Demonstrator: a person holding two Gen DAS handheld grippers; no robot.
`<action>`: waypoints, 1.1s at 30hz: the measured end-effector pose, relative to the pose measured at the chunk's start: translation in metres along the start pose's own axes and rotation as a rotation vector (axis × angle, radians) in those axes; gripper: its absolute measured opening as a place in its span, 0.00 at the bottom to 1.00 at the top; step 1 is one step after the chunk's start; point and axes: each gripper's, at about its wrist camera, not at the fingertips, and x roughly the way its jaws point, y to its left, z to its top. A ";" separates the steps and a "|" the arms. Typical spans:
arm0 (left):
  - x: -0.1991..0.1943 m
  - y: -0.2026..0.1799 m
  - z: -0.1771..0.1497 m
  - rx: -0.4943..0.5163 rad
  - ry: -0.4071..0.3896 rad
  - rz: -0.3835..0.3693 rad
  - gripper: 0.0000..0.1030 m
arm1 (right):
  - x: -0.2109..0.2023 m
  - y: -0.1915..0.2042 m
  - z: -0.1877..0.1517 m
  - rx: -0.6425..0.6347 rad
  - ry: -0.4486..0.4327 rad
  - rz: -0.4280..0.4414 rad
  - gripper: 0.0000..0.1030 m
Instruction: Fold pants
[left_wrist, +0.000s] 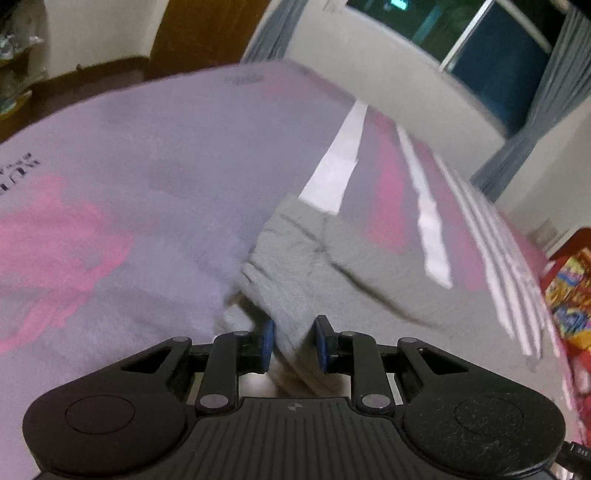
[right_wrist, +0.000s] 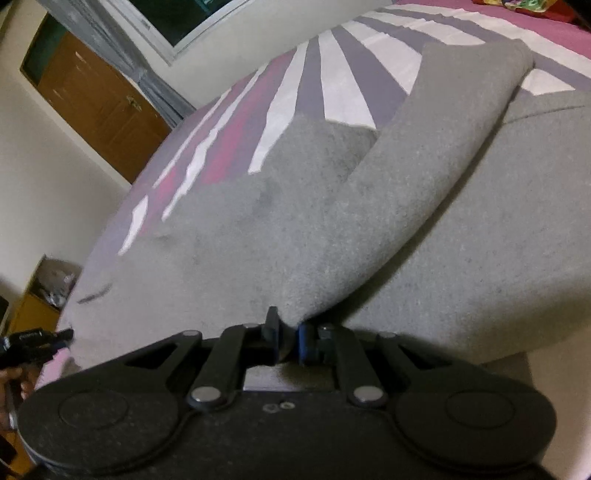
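Grey pants (left_wrist: 314, 266) lie on a bed with a lilac cover (left_wrist: 147, 166) that has pink patches and white stripes. My left gripper (left_wrist: 294, 332) is shut on an edge of the grey cloth, which runs between its blue pads and is lifted off the cover; this view is blurred. In the right wrist view the pants (right_wrist: 332, 221) spread wide over the striped cover (right_wrist: 343, 81), with one fold raised like a ridge. That fold runs down into my right gripper (right_wrist: 288, 328), whose pads pinch its corner.
A window (left_wrist: 498, 55) with grey curtains and a white wall stand behind the bed. There is a wooden door (right_wrist: 96, 103) at the far left, a cardboard box (right_wrist: 48, 291) beside the bed, and colourful cloth (left_wrist: 569, 295) at the bed's right edge. A hand holding a black device (right_wrist: 33, 343) shows at the left.
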 end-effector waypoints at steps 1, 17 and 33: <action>-0.006 -0.004 -0.003 0.016 -0.019 0.009 0.22 | -0.009 0.001 0.001 -0.008 -0.023 -0.027 0.20; 0.028 0.007 -0.030 0.011 0.119 0.116 0.51 | 0.018 -0.003 0.093 -0.166 0.008 -0.450 0.04; 0.036 -0.005 -0.036 0.036 0.119 0.125 0.51 | -0.091 -0.007 0.039 -0.201 -0.172 -0.403 0.33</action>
